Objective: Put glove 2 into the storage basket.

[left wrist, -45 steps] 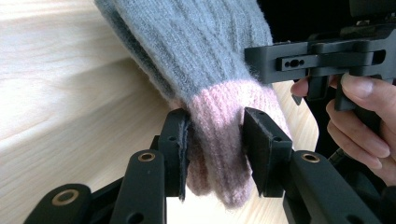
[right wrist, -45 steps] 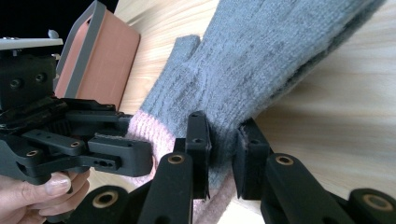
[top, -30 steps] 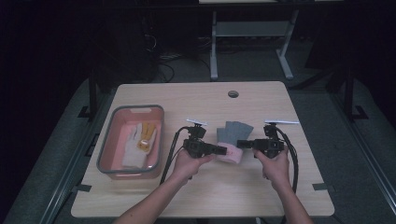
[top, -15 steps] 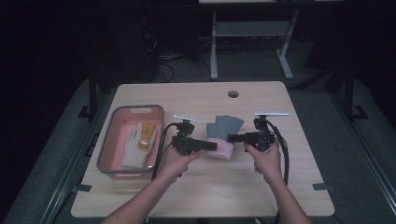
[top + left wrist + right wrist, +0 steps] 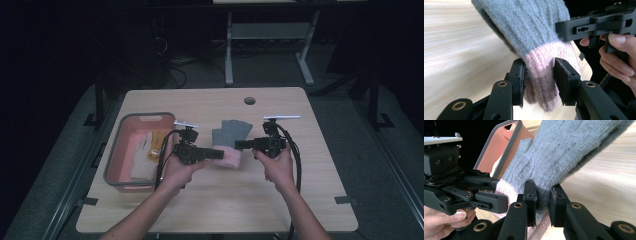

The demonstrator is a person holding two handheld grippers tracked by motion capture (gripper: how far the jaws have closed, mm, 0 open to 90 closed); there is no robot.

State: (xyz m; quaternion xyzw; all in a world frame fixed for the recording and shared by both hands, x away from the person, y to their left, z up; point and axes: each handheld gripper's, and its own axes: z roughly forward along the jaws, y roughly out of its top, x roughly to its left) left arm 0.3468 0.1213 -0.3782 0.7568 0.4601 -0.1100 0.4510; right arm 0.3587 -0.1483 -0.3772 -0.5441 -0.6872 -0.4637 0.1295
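A light wooden table (image 5: 220,200) with rounded corners carries everything — its grain runs lengthwise, and a small round dark hole (image 5: 249,100) sits near its far edge. Left of that hole and nearer the person, a pink bin with a grey rim (image 5: 116,165) stands directly on the tabletop, close to the left edge. Almost straight toward the person from the hole lies a grey knitted glove with a pink cuff (image 5: 229,140) — its fingers rest on the wood just right of the bin, while the cuff end is raised.
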